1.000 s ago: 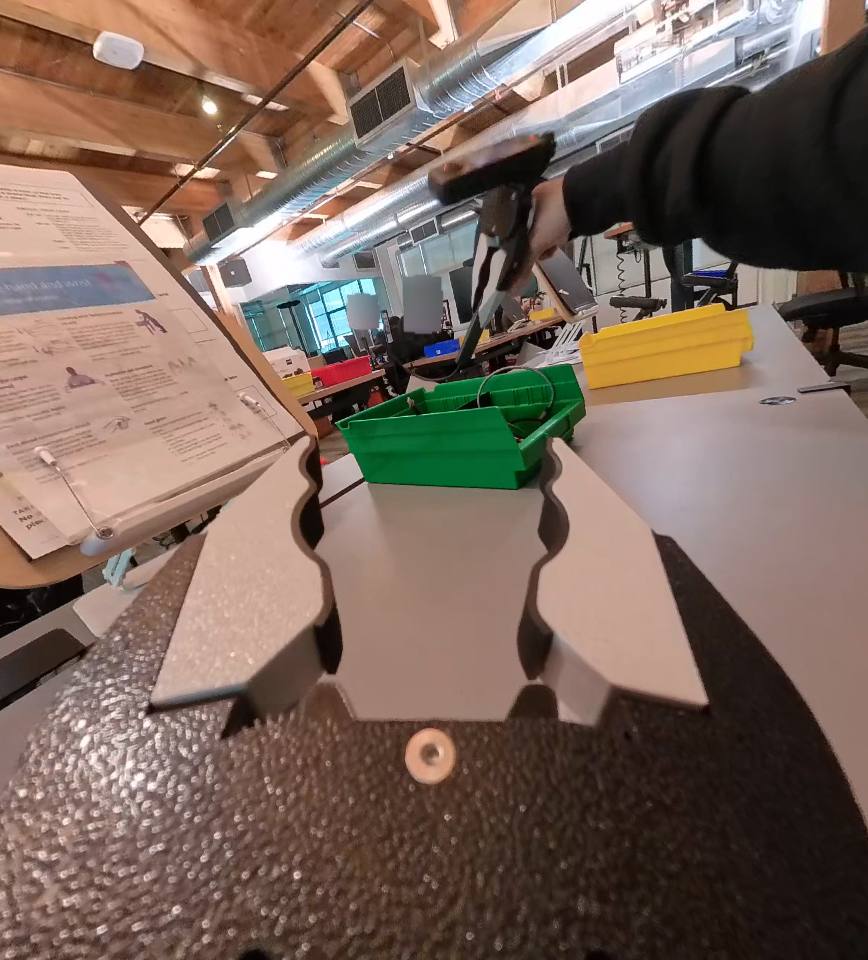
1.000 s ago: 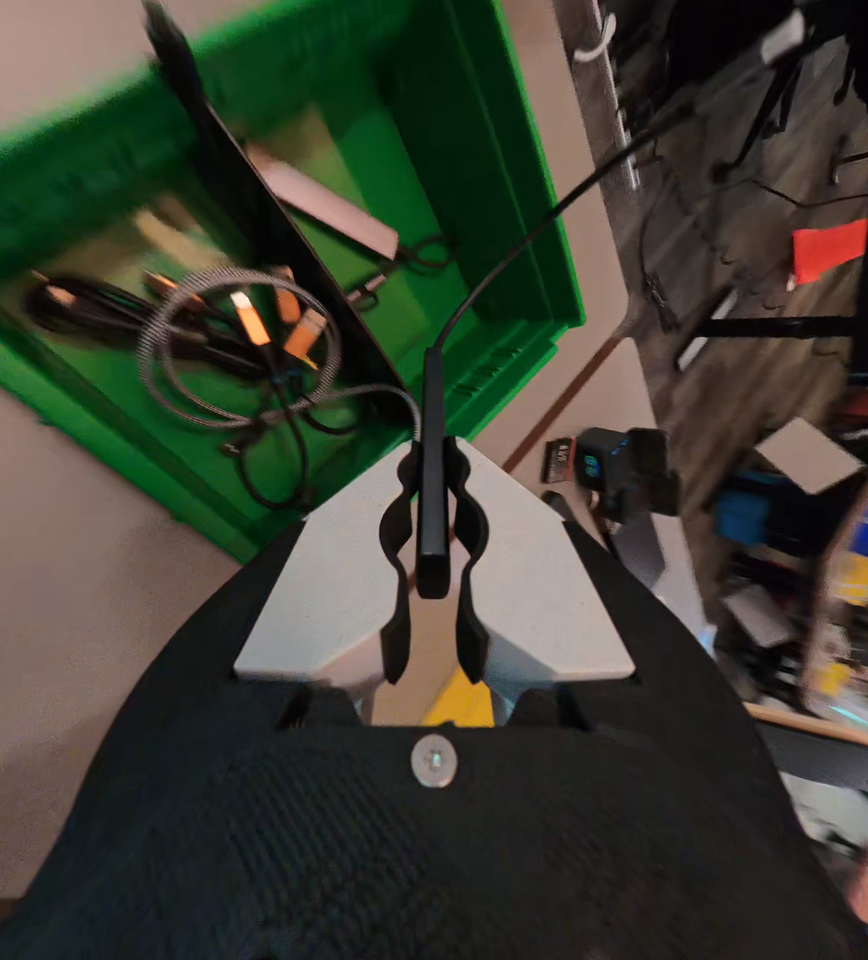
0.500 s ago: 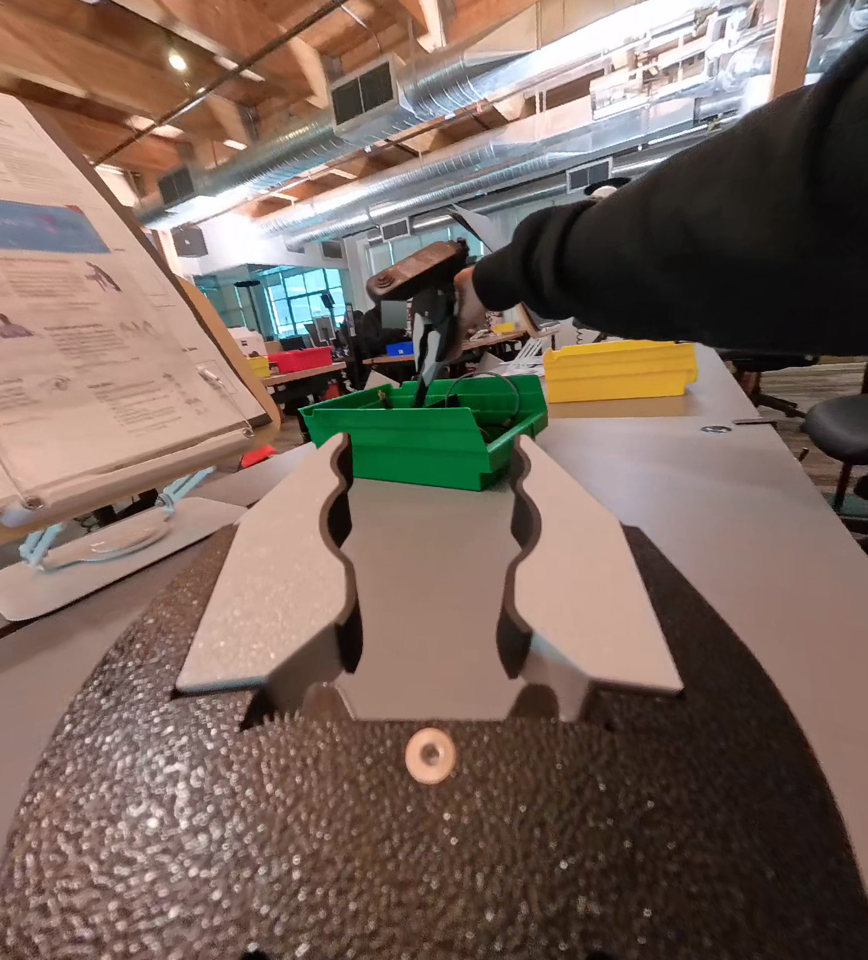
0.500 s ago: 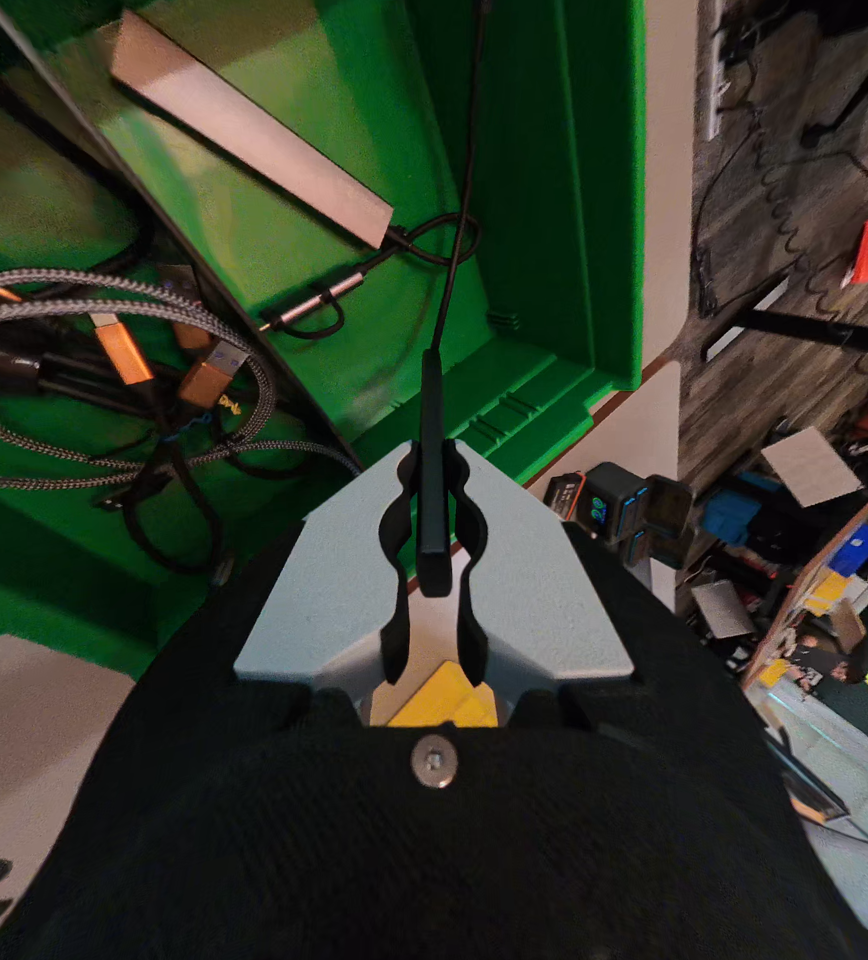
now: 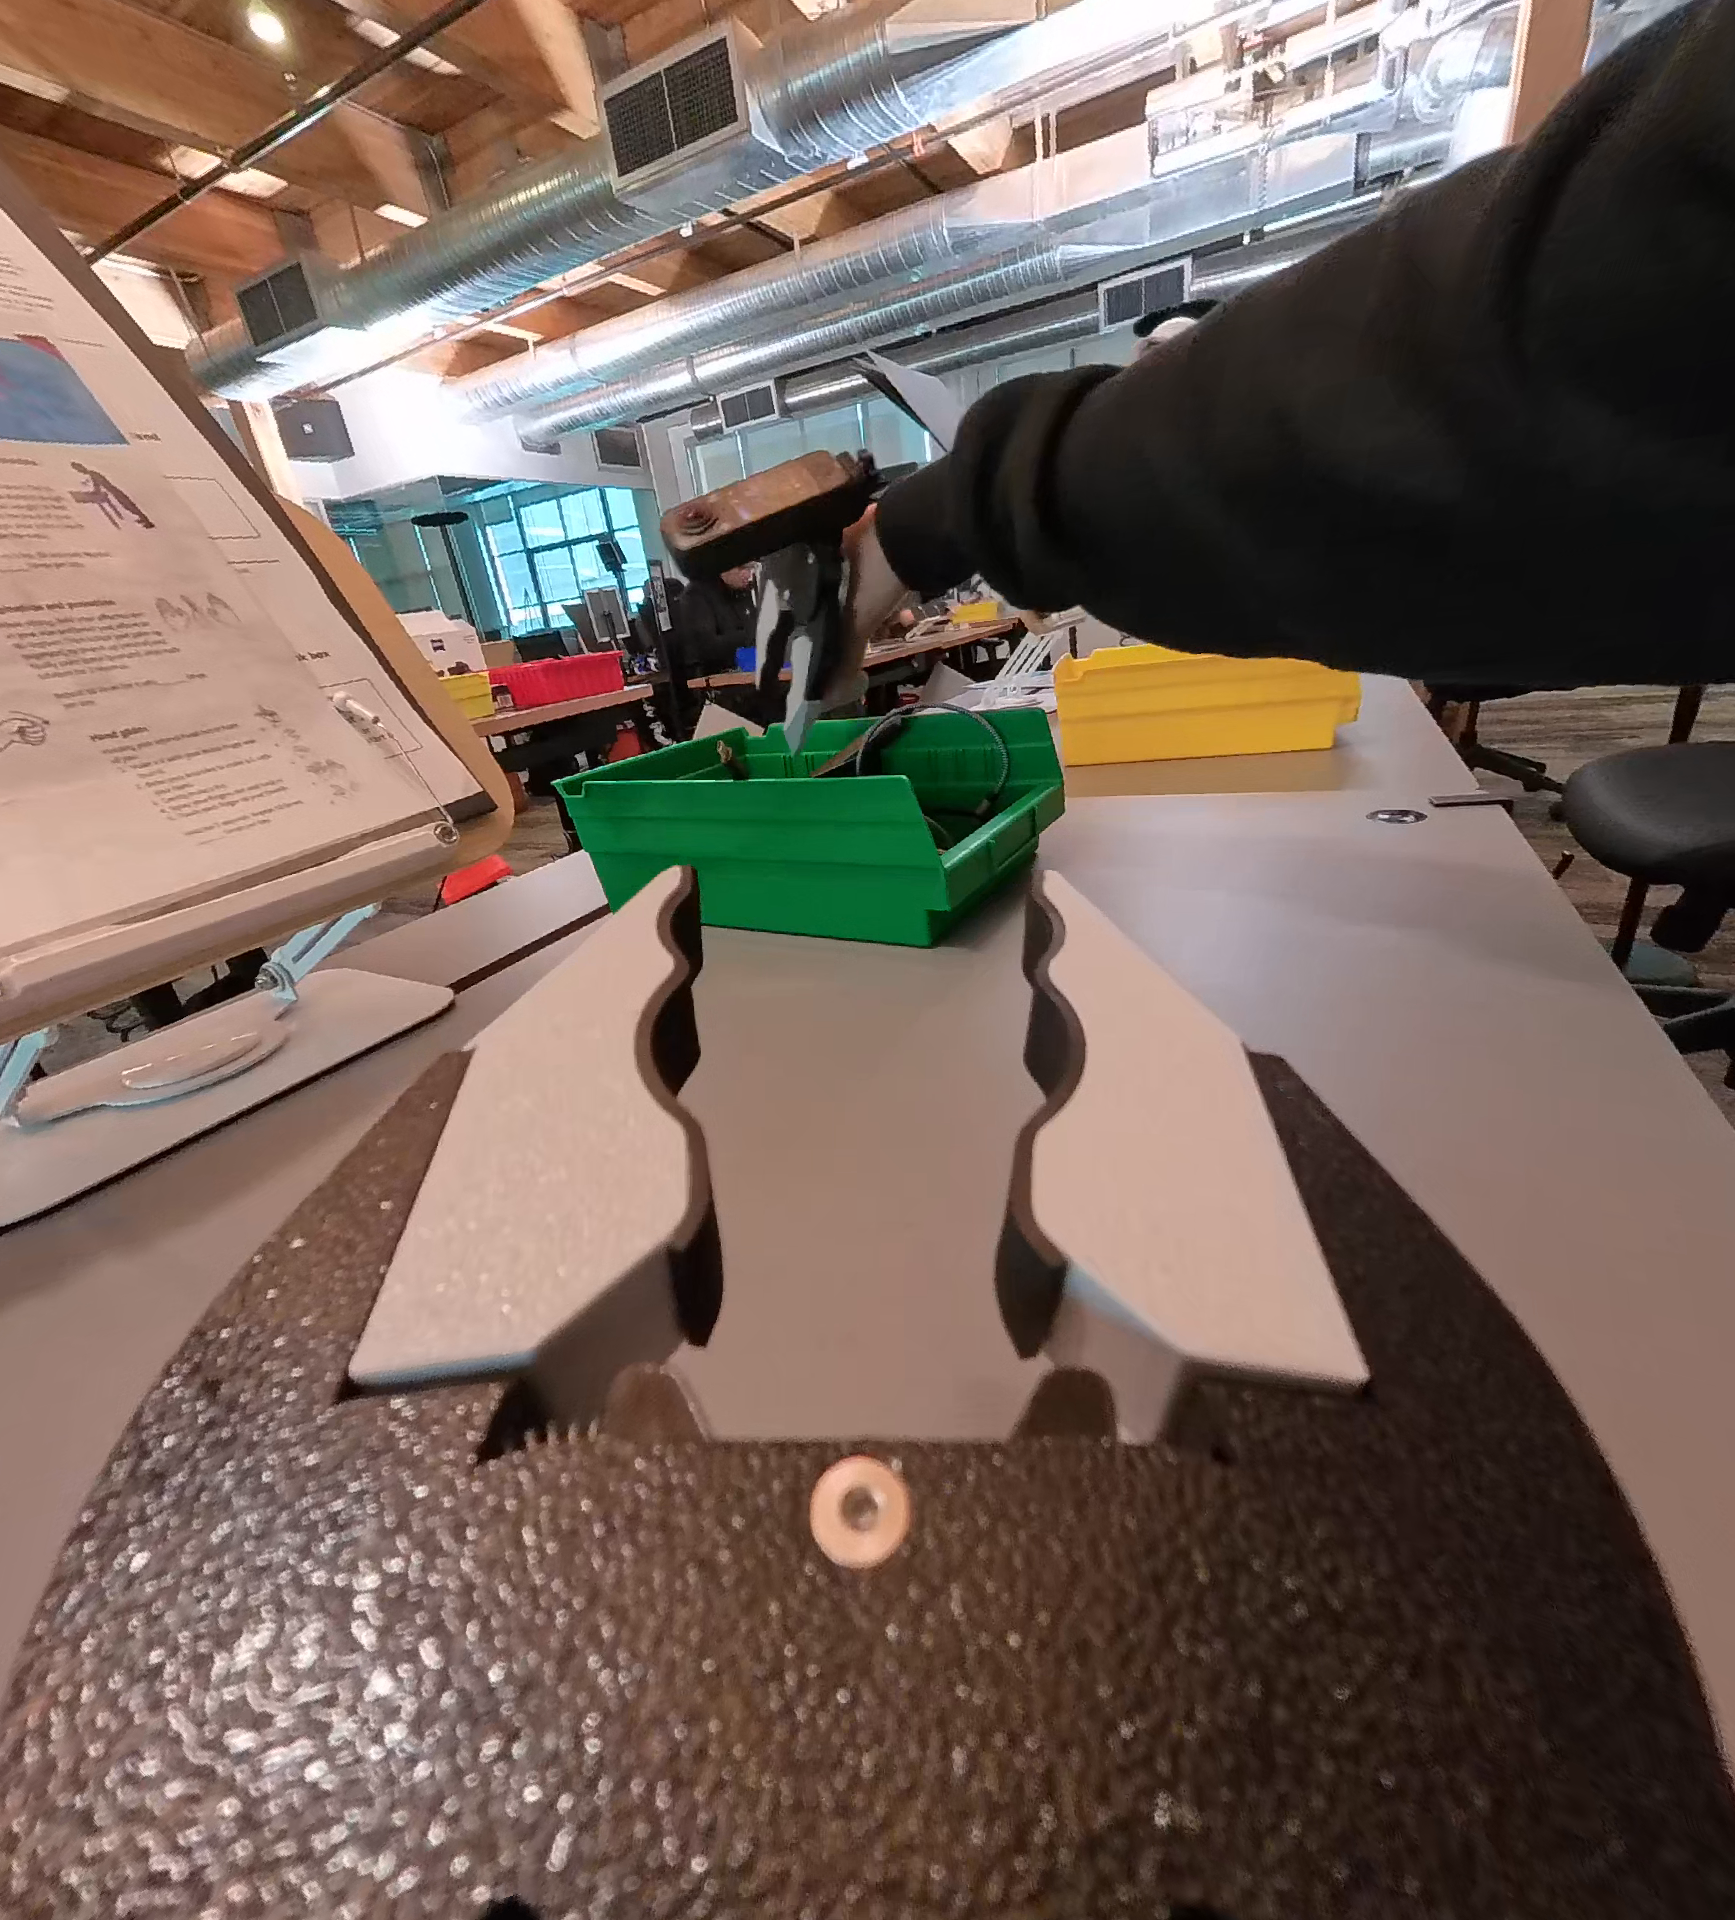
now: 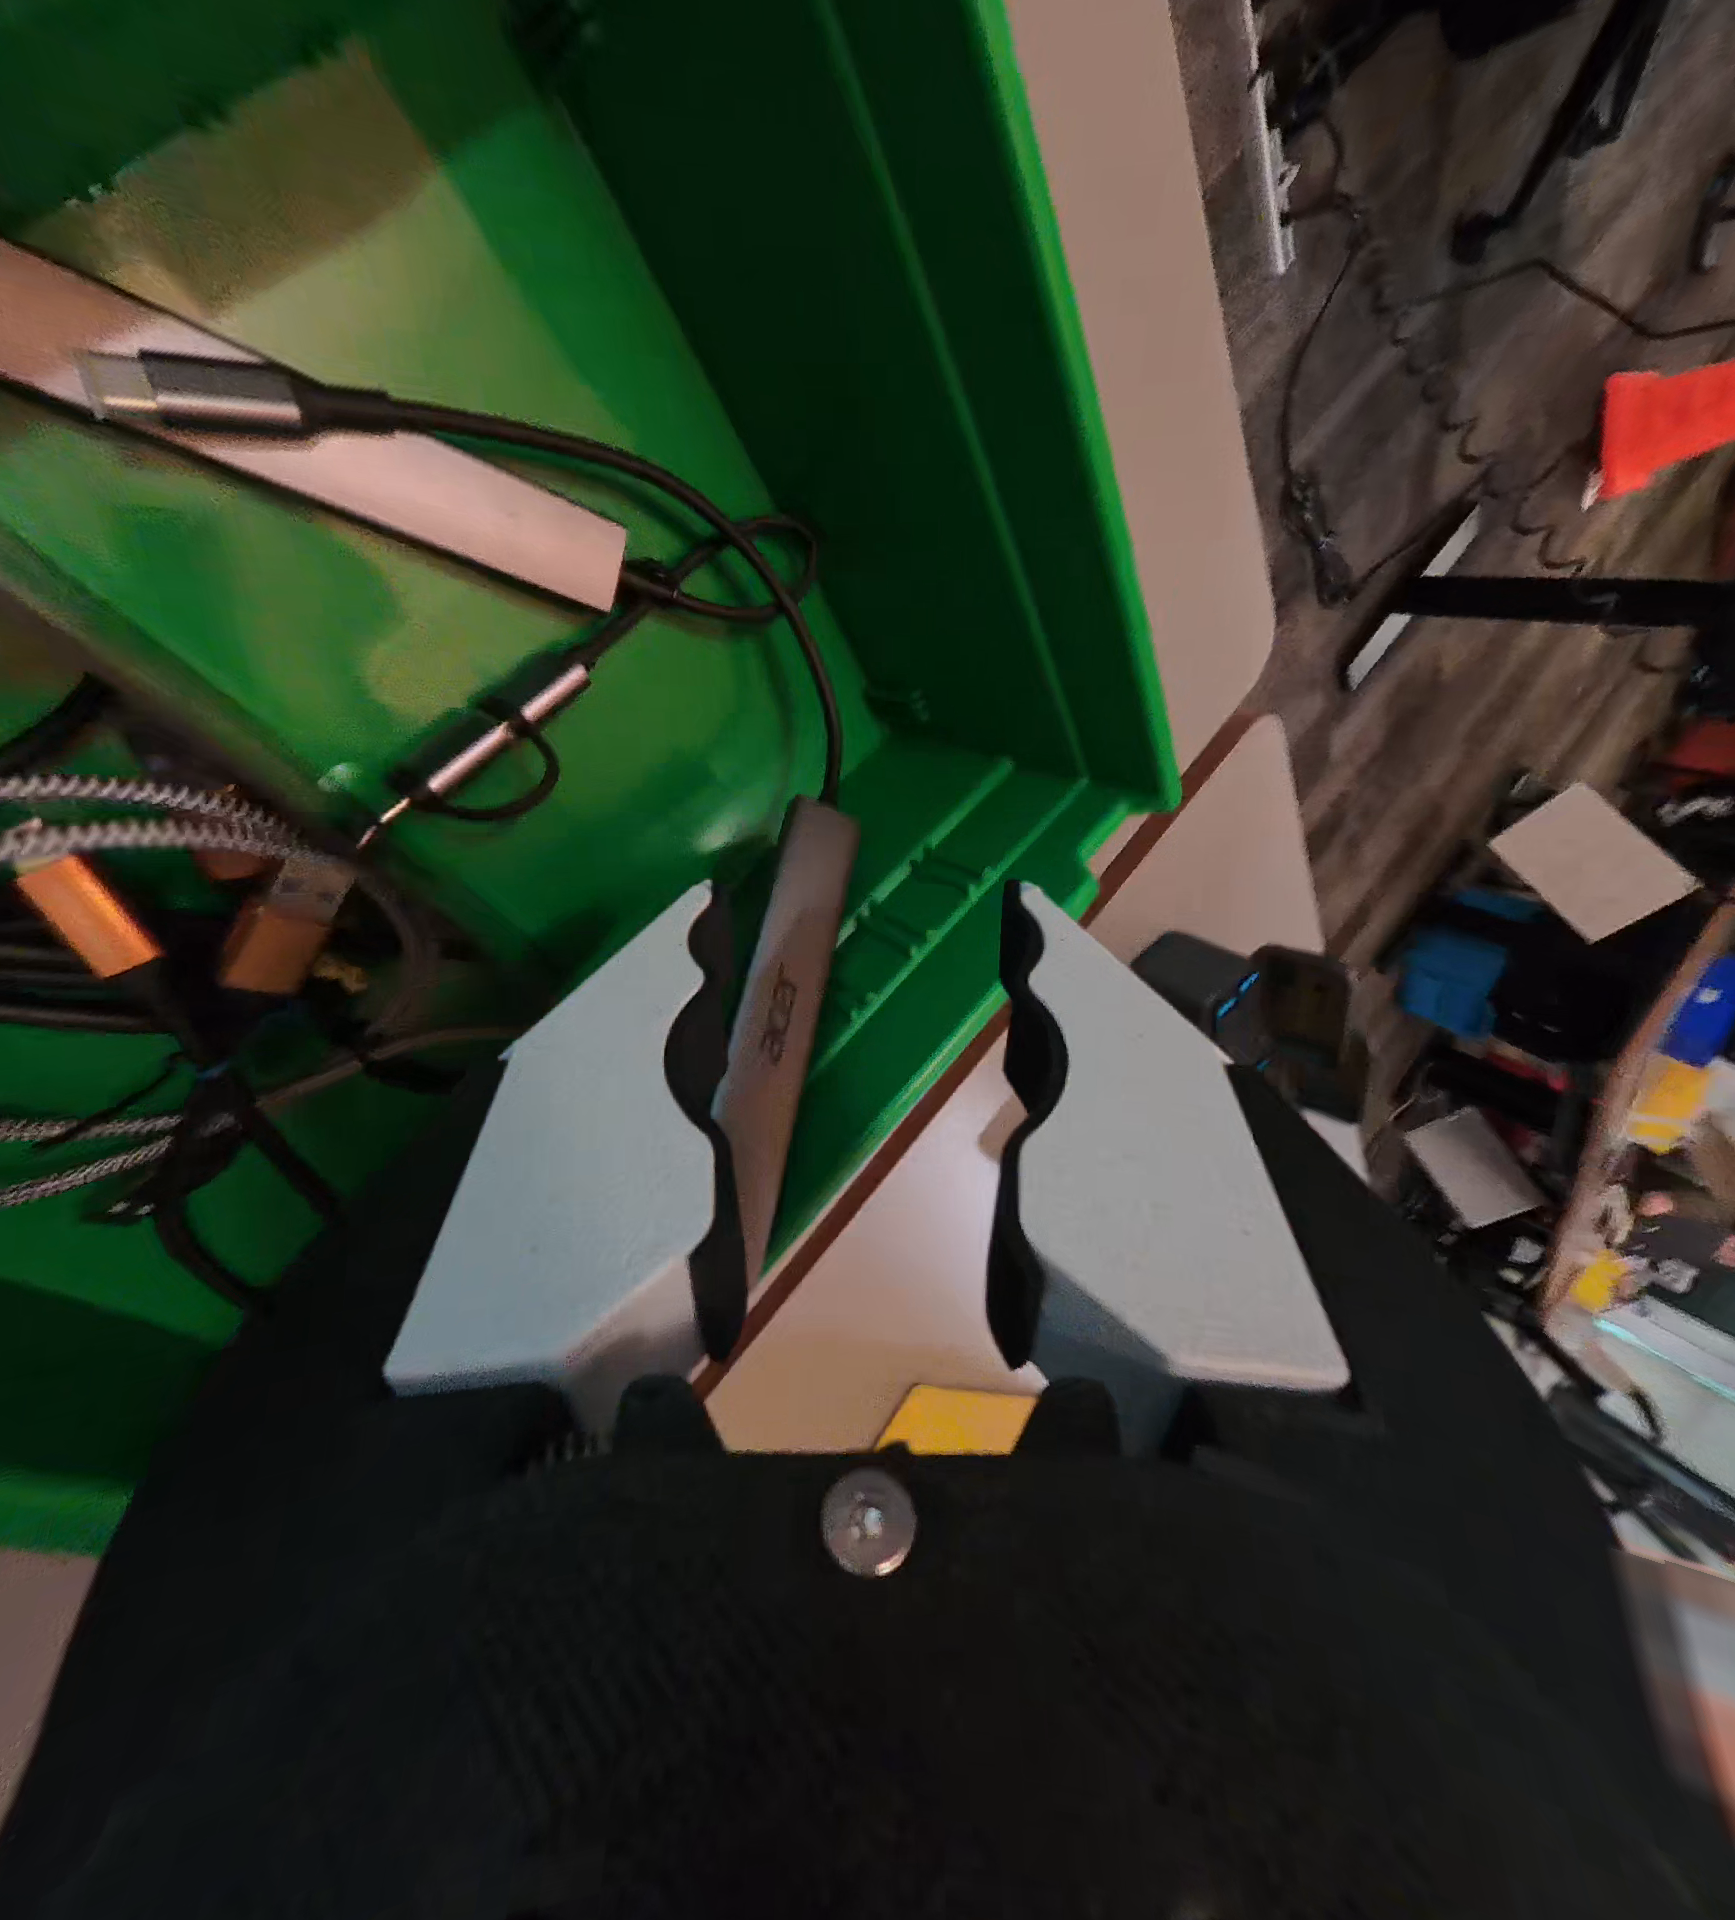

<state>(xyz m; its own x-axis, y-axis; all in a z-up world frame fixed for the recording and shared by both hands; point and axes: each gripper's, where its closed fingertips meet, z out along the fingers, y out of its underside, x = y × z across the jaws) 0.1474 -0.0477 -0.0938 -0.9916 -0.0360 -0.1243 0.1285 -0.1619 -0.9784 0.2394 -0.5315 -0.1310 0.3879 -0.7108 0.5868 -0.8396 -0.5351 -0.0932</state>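
While your right gripper (image 6: pixel 858 904) hangs over the green bin's (image 6: pixel 946 416) corner, fingers spread, the slim grey hub (image 6: pixel 785 997) just leans on one finger; your left gripper's (image 5: pixel 858 883) wide apart and empty above the desk (image 5: pixel 1258 987).

Print covers the sheet on the tilted document stand (image 5: pixel 115 623) left of the green bin (image 5: pixel 811 842); a logo marks the slim grey hub (image 6: pixel 785 1029) over that bin.
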